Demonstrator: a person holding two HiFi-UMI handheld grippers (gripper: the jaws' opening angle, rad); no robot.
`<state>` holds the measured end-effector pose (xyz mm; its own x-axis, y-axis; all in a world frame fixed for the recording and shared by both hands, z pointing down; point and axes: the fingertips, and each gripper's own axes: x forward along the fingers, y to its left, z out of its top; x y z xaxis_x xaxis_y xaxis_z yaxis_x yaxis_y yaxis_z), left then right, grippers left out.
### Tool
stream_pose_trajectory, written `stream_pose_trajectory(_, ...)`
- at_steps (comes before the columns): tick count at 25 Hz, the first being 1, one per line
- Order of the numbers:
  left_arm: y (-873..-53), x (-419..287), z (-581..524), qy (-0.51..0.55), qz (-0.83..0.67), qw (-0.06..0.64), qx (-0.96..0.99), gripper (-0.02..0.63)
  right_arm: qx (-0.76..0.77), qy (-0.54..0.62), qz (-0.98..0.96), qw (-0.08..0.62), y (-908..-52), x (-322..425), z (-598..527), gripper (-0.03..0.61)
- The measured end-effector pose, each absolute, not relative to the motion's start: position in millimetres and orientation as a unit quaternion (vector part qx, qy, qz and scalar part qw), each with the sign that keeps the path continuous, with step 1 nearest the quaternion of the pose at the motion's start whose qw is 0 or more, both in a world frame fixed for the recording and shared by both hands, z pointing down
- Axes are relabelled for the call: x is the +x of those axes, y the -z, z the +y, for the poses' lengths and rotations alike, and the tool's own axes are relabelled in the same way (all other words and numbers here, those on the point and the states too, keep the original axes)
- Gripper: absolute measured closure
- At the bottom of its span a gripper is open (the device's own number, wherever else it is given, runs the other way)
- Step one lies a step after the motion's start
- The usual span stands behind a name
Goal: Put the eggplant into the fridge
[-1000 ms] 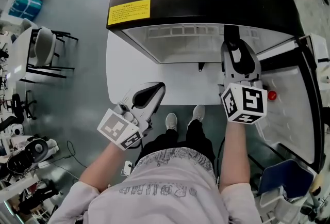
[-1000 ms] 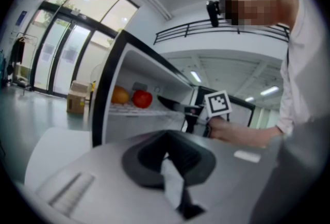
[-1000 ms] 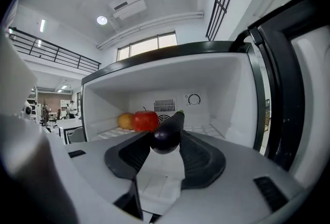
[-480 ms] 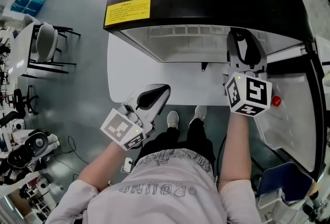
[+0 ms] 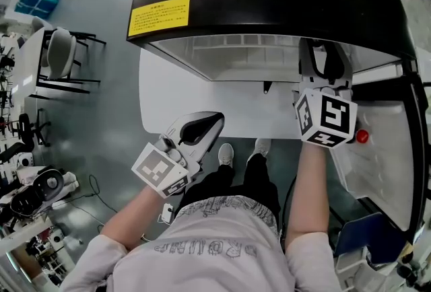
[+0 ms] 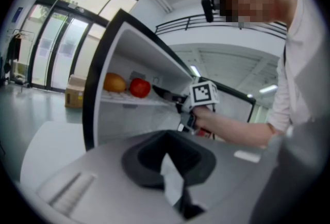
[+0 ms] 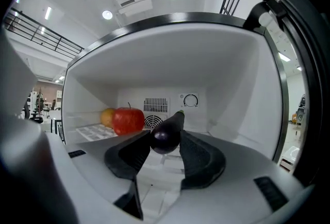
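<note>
Between the dark fingers (image 7: 202, 155) of the right gripper (image 7: 165, 140), just inside the white fridge (image 7: 234, 81), the glossy purple eggplant (image 7: 166, 134) is sitting clamped, its stem pointing at the ribbed vent (image 7: 155, 105) and round dial (image 7: 191, 100). Leftward, a red apple (image 7: 128, 120) and an orange (image 7: 108, 116) are resting; room is lying open toward the smooth right wall. Outside, the left gripper (image 6: 166, 145) is keeping its fingers pressed together, empty. A yellow label (image 5: 159, 16) is showing print too small to read.
</note>
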<state>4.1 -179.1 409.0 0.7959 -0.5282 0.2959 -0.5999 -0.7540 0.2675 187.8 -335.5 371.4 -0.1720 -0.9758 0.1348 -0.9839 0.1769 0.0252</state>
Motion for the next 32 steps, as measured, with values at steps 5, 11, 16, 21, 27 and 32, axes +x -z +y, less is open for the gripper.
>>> stream_pose_trajectory(5,-411,8,-181,-0.102,-0.303,0.179,0.931,0.607,0.646,-0.018,-0.759,0.080,-374,193,-341,0.405)
stream_pose_trajectory(11,-412,13,-182,-0.102,-0.300,0.179,0.931,0.607,0.649,-0.009,-0.754,0.103,-377,195,-347,0.403)
stream_pose_trajectory(16,-412,15,-184,-0.102,-0.301,0.179,0.931,0.607,0.647,-0.012,-0.752,0.121,-383,195,-351,0.403)
stream_pose_trajectory(21,-412,16,-185,-0.102,-0.302,0.180,0.931,0.607,0.649,-0.012,-0.750,0.131,-386,196,-354,0.401)
stream_pose_trajectory(27,-414,18,-186,-0.102,-0.301,0.182,0.931,0.607,0.649,-0.007,-0.749,0.136,-386,195,-355,0.397)
stream_pose_trajectory(32,-415,21,-186,-0.102,-0.299,0.182,0.931,0.607,0.647,-0.009,-0.750,0.135,-388,195,-355,0.394)
